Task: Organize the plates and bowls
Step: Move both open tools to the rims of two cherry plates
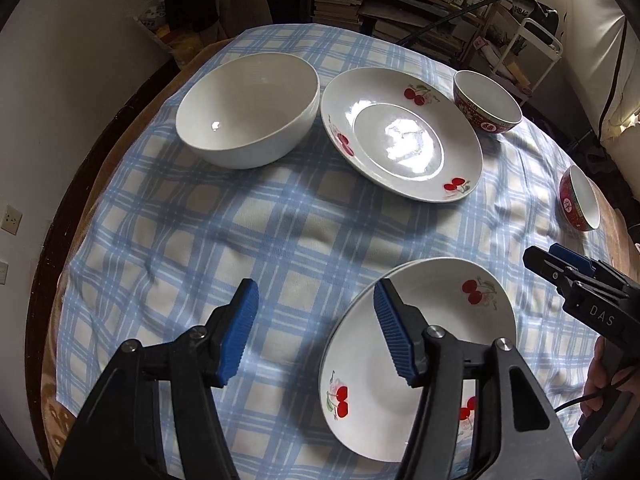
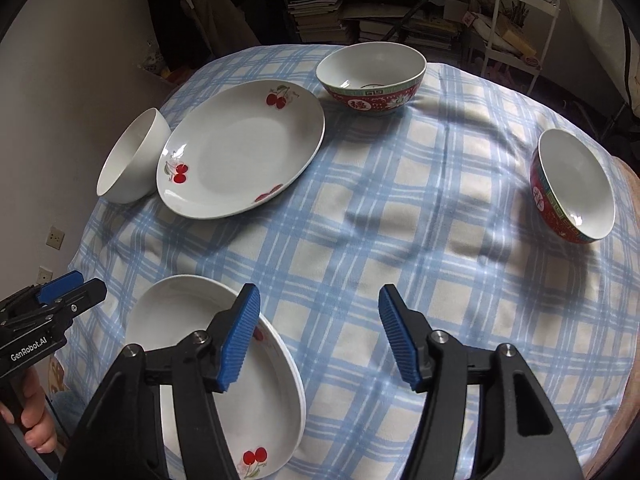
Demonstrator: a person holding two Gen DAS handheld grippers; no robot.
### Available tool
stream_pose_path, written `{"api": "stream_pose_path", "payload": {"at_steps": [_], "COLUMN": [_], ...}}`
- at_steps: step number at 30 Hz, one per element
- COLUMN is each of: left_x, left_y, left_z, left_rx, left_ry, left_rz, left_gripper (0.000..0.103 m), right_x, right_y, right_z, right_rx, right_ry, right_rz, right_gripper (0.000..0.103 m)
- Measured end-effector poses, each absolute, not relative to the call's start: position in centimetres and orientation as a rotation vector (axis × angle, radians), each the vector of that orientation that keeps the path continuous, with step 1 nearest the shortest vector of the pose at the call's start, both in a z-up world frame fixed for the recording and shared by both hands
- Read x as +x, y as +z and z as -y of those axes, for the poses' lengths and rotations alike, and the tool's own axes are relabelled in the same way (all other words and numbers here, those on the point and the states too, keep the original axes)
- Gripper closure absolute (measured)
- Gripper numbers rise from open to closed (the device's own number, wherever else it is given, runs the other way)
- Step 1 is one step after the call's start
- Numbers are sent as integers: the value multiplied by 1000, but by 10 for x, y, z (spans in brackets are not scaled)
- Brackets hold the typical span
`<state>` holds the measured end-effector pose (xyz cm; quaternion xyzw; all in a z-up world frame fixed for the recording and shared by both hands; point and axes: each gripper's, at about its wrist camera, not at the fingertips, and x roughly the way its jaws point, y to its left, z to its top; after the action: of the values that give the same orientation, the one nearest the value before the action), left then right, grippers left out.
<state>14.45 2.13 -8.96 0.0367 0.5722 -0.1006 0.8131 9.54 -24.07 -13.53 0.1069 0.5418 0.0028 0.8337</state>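
Two cherry-print plates lie stacked (image 1: 460, 320) (image 2: 176, 312) at the near edge of the checked cloth. My left gripper (image 1: 316, 320) hangs open just left of the stack, its pads empty. My right gripper (image 2: 320, 320) hangs open just right of it, also empty. Each shows in the other's view: the right gripper (image 1: 548, 260) and the left gripper (image 2: 76, 284). Farther back lie a single cherry plate (image 1: 400, 136) (image 2: 240, 148), a large white bowl (image 1: 248, 108) (image 2: 132, 160) to its left, and a red patterned bowl (image 1: 486, 100) (image 2: 372, 76) to its right. A second red bowl (image 1: 580, 196) (image 2: 576, 188) stands at the right edge.
A blue checked cloth (image 1: 200, 240) covers the round table, whose dark rim (image 1: 60, 240) shows at the left. Behind the table are stacked books on shelves (image 1: 340, 0) and a white metal cart (image 2: 520, 20). A hand (image 2: 36, 428) holds the left gripper's handle.
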Motion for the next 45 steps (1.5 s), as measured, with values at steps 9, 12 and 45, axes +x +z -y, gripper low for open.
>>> {"api": "stream_pose_path", "payload": {"at_steps": [9,12,45], "left_x": [186,197,257], "left_y": [-83,-87,-143], "left_z": [-5,-1,30], "left_rx": [81,50,-19], "left_ry": [-191,-174,-85], "left_rz": [-1193,-1198,-1261], "left_gripper": [25,25,41], "right_x": [148,166,269], "right_y": [-124,-122,-167], "right_z": [246,247,244], "right_rx": [198,186,242], "right_ry": [-3,-4,149], "right_rz": [-1101,-1089,-1232], "right_gripper": [16,16,54]}}
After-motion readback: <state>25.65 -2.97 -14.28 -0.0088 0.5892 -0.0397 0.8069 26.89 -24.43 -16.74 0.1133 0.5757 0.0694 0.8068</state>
